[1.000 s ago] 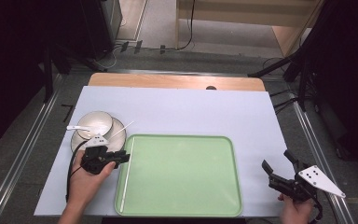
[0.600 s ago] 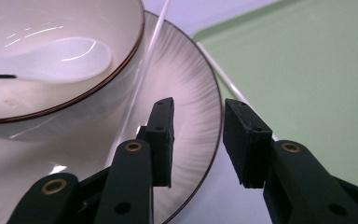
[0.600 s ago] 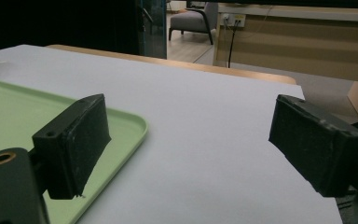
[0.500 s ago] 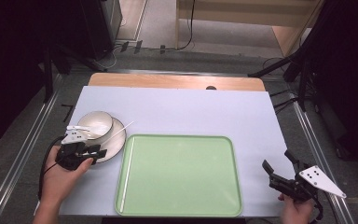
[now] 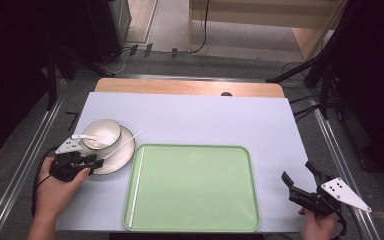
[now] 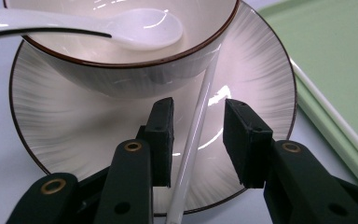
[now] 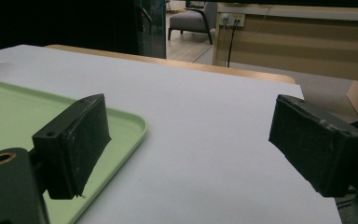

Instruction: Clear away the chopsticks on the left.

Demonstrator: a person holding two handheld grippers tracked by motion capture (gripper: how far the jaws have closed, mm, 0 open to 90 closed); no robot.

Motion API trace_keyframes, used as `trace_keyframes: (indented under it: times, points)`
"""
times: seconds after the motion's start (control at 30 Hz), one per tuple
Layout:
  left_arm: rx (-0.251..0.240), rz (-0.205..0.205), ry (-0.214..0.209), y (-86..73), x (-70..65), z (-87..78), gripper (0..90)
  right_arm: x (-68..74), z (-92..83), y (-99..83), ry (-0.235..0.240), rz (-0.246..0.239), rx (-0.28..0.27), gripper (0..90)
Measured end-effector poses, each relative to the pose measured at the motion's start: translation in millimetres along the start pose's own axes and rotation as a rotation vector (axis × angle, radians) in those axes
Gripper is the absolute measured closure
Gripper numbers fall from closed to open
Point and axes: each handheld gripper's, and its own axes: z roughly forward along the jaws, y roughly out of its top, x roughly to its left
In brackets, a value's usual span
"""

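Left gripper [image 5: 91, 161] sits at the lower left of the high view, right at the near rim of the plate [image 5: 122, 156]. In its own view the two black jaws stand a little apart over the plate [image 6: 65, 140], and a white chopstick [image 6: 196, 135] runs up the middle of the frame between them. The left pad looks to be just at the stick, the right pad is clear of it with a gap showing, so no pinch here. Those jaws have just been opening slightly, with the chopstick between them.

The chopstick [image 5: 124, 144] lies slanted across the plate, its far tip poking out toward the centre of the high view, just above the tray's upper left corner. The bowl [image 5: 101, 134] rests on the plate, toward the upper left of it, with a white spoon [image 5: 82, 137] lying in it, handle sticking out over the left rim. In the left gripper view the spoon [image 6: 144, 31] fills the top of the frame inside the bowl [image 6: 121, 74].

The green tray [image 5: 195, 220] takes the lower middle of the high view, and a second chopstick [image 5: 135, 190] lies along its left edge.

Right gripper [image 5: 304, 184] is at the lower right corner, beside the tray. Its jaws are spread wide over bare table [image 7: 205, 140], nothing between them.
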Motion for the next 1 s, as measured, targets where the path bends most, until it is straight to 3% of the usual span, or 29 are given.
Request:
trace_keyframes:
  times: [0.23, 0.43, 0.6, 0.67, 0.83, 1.0]
  points:
    - [0.030, 0.016, 0.052, -1.2, -1.1, 8.7, 66.6, 0.2, 0.4, -0.1, 0.001, -0.003, 0.000, 12.4]
    - [0.036, 0.032, 0.034, -0.6, -2.5, 11.5, 75.7, 0.0, 1.3, -0.3, 0.003, -0.003, 0.001, 12.4]
    - [0.047, 0.072, -0.019, -0.9, -7.1, 12.1, 84.4, -0.1, 1.3, -0.4, 0.002, 0.000, 0.003, 12.4]
    - [0.048, 0.087, -0.007, -0.6, -8.8, 12.0, 84.9, -0.2, 1.3, -0.3, 0.002, -0.003, 0.001, 12.4]
    - [0.032, 0.075, -0.002, 0.9, -12.6, 6.3, 85.1, -0.2, 0.1, 0.1, 0.000, 0.000, 0.000, 12.4]
    - [0.005, 0.071, -0.030, 6.1, -24.1, 0.7, 85.1, -0.8, 0.1, 0.0, -0.001, 0.001, 0.001, 12.4]
